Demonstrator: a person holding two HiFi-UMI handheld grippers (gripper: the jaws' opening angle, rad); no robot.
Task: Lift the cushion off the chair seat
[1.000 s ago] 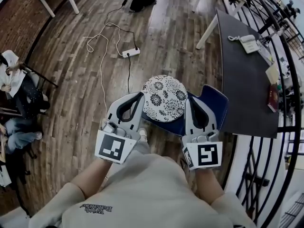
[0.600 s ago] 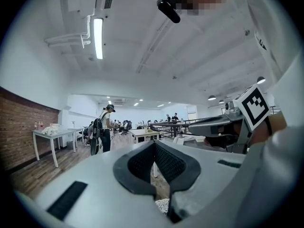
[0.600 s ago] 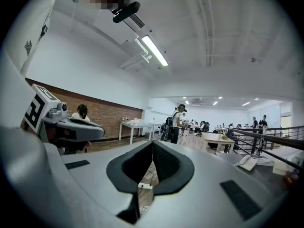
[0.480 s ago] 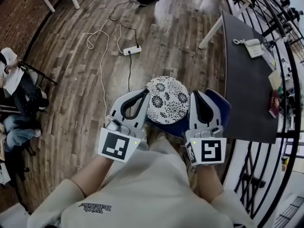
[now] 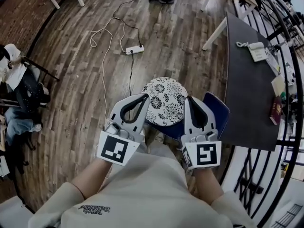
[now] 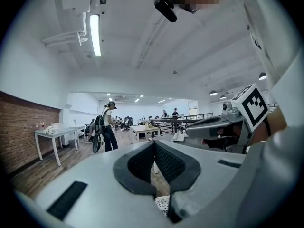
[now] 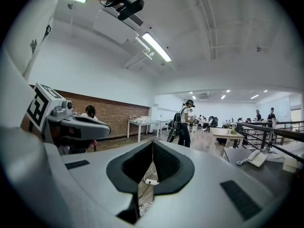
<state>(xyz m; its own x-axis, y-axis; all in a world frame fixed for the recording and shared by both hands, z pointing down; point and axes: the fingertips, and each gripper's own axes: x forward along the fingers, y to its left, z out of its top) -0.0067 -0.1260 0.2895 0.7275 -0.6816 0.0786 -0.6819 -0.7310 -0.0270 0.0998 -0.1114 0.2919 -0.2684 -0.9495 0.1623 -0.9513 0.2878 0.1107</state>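
Note:
A round white cushion (image 5: pixel 165 100) with a black flower print lies on a dark blue chair (image 5: pixel 216 109), seen from above in the head view. My left gripper (image 5: pixel 146 96) hovers at the cushion's left edge, its jaws shut and empty. At the cushion's right edge my right gripper (image 5: pixel 190 99) is likewise shut and holds nothing. Both point forward and about level. A sliver of the cushion (image 6: pixel 164 203) shows below the jaws in the left gripper view. The right gripper view shows a sliver of the cushion (image 7: pixel 145 207) too.
A dark table (image 5: pixel 247 80) with a white phone (image 5: pixel 259 51) stands right of the chair, with a railing beyond it. On the wood floor ahead lie a power strip (image 5: pixel 134 49) and cables. A person sits at far left (image 5: pixel 14 80). Another person (image 6: pixel 105 127) stands farther off.
Both grippers and the head camera have drifted slightly across the room. The grippers stay shut on either side of the cushion, which has not moved on the chair.

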